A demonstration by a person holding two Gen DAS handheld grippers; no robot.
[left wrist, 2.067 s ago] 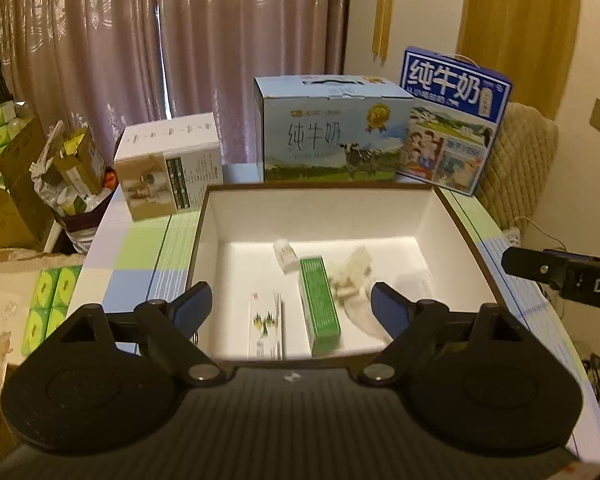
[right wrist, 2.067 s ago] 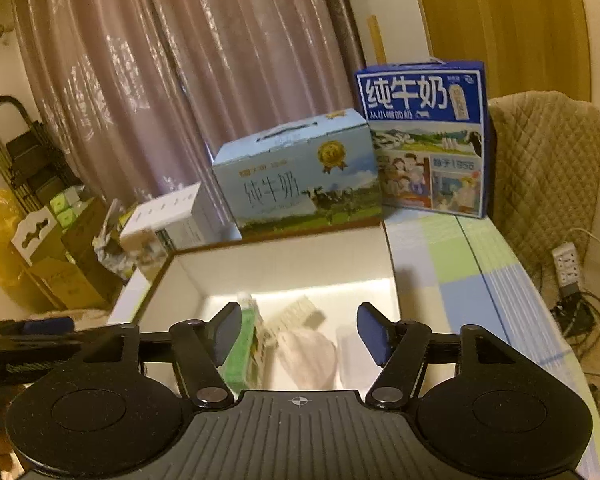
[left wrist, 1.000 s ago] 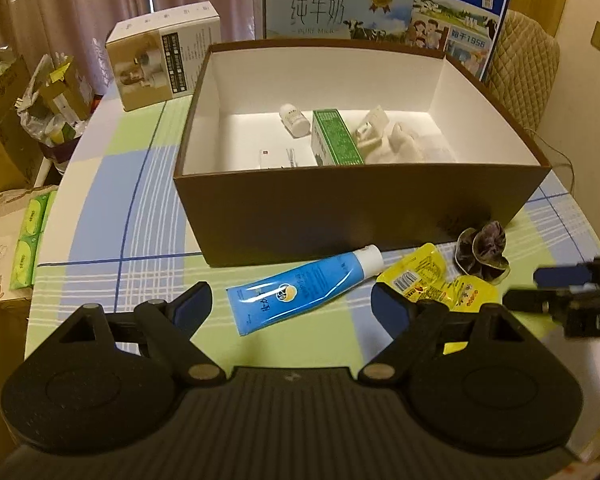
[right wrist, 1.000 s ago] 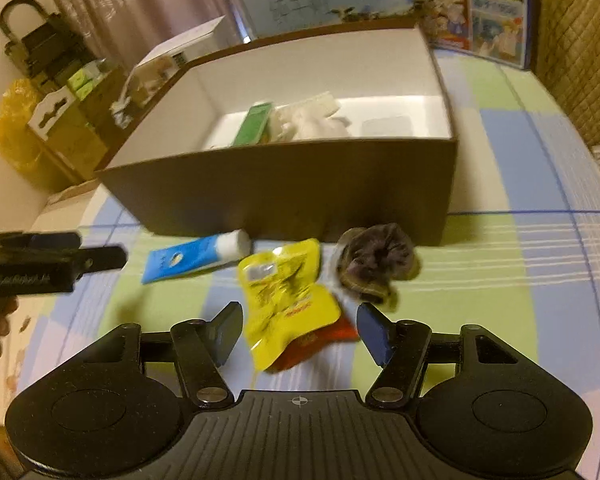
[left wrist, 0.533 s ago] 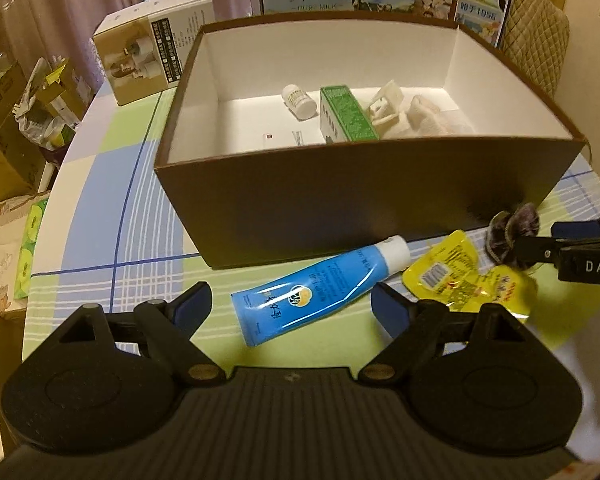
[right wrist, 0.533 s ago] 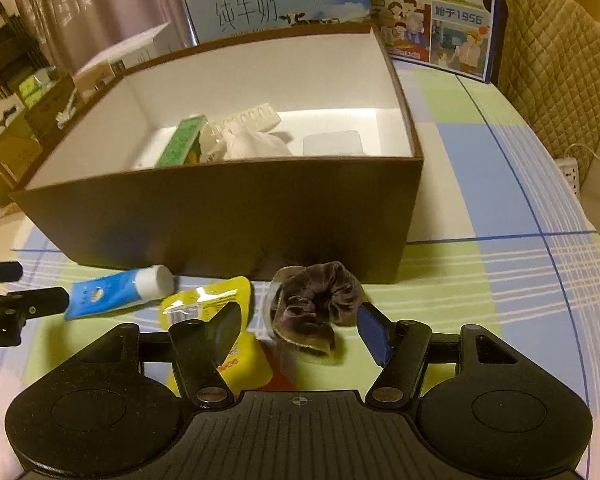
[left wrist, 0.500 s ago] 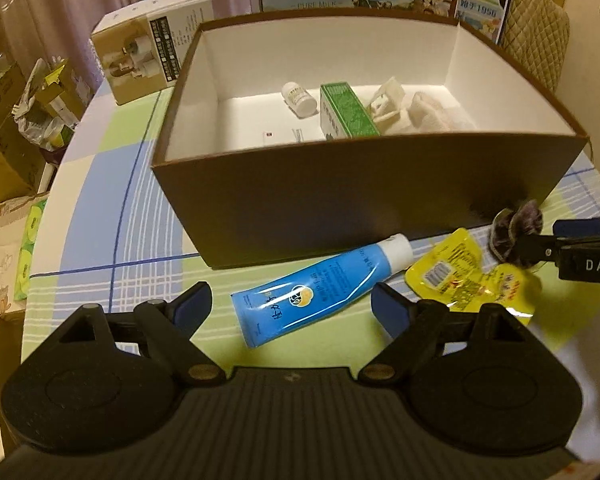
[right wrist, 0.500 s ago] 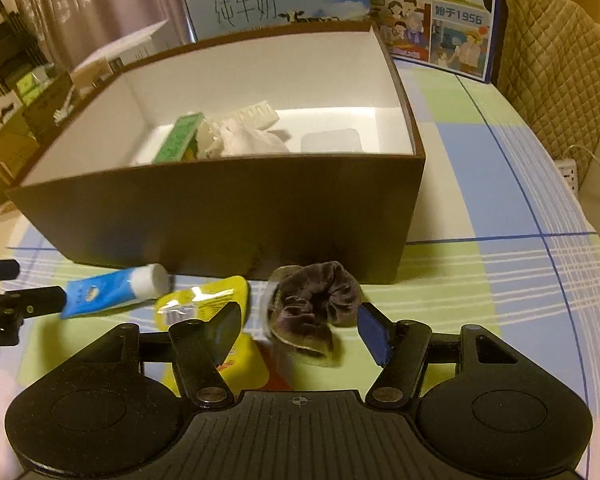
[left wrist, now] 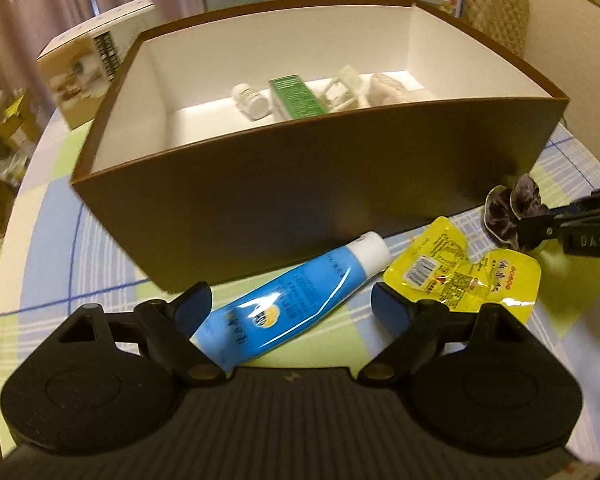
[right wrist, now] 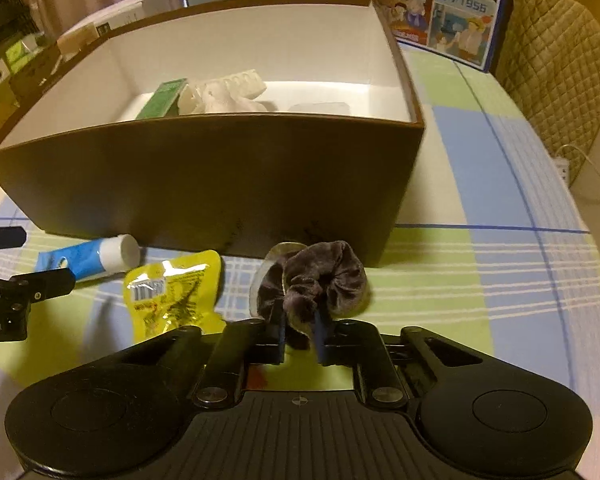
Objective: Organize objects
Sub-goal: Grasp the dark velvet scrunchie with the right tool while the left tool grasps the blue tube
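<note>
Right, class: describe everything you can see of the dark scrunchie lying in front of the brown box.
The scrunchie is a dark purplish-grey ring of gathered fabric that looks like velvet, bunched into soft folds. It sits on the checked tablecloth just in front of the brown box, near its right corner, beside the yellow snack packet. The right gripper has its fingers closed on the near edge. Something pale and round shows behind it, unclear what.

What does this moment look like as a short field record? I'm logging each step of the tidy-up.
left claw: open, poised over the blue tube
right claw: shut on the purple scrunchie
yellow snack packet: on the tablecloth between tube and scrunchie
brown box: open, behind the three items
inside box: green carton, white bottle, pale items
still outside box: tube, packet, scrunchie
</note>
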